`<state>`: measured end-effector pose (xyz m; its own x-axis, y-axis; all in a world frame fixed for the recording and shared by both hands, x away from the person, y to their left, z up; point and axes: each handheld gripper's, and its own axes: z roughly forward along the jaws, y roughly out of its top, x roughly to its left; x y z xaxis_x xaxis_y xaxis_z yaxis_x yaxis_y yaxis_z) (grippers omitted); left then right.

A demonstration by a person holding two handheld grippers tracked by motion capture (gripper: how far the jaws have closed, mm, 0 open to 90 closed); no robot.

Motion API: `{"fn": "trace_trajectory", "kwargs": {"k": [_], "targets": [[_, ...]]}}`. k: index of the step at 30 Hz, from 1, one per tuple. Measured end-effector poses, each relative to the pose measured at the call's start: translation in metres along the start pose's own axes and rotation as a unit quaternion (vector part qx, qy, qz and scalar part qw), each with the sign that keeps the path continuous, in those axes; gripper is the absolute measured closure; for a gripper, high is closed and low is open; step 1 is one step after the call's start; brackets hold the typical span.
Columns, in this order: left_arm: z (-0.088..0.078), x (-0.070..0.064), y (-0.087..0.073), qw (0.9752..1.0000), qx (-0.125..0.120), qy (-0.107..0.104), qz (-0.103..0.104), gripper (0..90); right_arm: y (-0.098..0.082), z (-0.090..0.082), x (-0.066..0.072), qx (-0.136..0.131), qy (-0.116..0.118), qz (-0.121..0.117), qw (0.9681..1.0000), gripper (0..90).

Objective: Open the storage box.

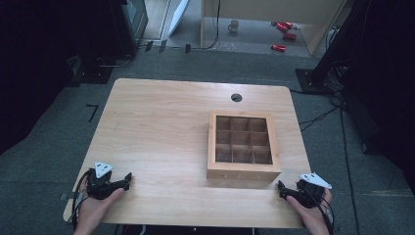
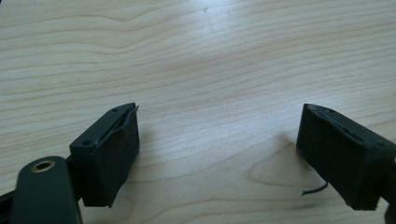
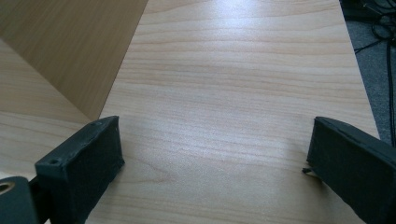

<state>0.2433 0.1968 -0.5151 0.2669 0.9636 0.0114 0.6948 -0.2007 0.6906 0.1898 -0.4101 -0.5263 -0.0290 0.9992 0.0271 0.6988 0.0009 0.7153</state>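
A wooden box [image 1: 243,145] divided into several small square compartments stands right of the table's middle; its compartments look empty. My left gripper [image 1: 128,177] rests at the table's front left, held by a hand, jaws pointing right. In the left gripper view my left gripper [image 2: 217,154] stands open over bare wood, nothing between the pads. My right gripper [image 1: 280,186] lies at the front right, just below the box's front right corner, jaws pointing left. The right gripper view shows my right gripper [image 3: 215,163] open and empty, with the box's side wall [image 3: 70,51] at upper left.
The light wooden table [image 1: 161,127] has a round cable hole [image 1: 236,97] near its far edge. Beyond it the grey floor holds a mug [image 1: 234,26], red cans [image 1: 284,29] and cables. Dark equipment stands at both sides.
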Motion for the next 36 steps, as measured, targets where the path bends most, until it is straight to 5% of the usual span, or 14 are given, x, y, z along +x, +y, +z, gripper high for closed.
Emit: {"fn": "trace_trajectory", "kwargs": {"k": [3, 5, 11, 15, 21, 36], "targets": [[0.000, -0.002, 0.001, 1.0000, -0.002, -0.003, -0.008, 14.4, 0.000, 0.000, 0.000, 0.000, 0.000, 0.000, 1.0000, 2.6], [-0.002, -0.010, 0.007, 0.9992, -0.013, -0.033, -0.018, 14.3, 0.000, 0.000, 0.000, 0.000, 0.000, 0.000, 1.0000, 2.7], [-0.006, -0.037, 0.019, 0.9977, -0.035, -0.058, -0.003, 14.4, 0.000, -0.001, 0.001, -0.001, 0.003, -0.002, 1.0000, 3.8], [-0.004, -0.061, 0.029, 0.9948, -0.045, -0.091, 0.010, 14.5, 0.002, -0.005, 0.001, 0.001, 0.037, 0.029, 0.9989, 6.2], [-0.002, -0.084, 0.036, 0.9921, -0.046, -0.112, 0.033, 14.7, 0.003, -0.010, 0.005, -0.001, 0.027, 0.006, 0.9996, 6.7], [0.000, -0.164, 0.058, 0.9764, -0.061, -0.189, 0.085, 15.2, 0.007, -0.017, 0.009, -0.019, 0.040, 0.005, 0.9990, 7.2]]}}
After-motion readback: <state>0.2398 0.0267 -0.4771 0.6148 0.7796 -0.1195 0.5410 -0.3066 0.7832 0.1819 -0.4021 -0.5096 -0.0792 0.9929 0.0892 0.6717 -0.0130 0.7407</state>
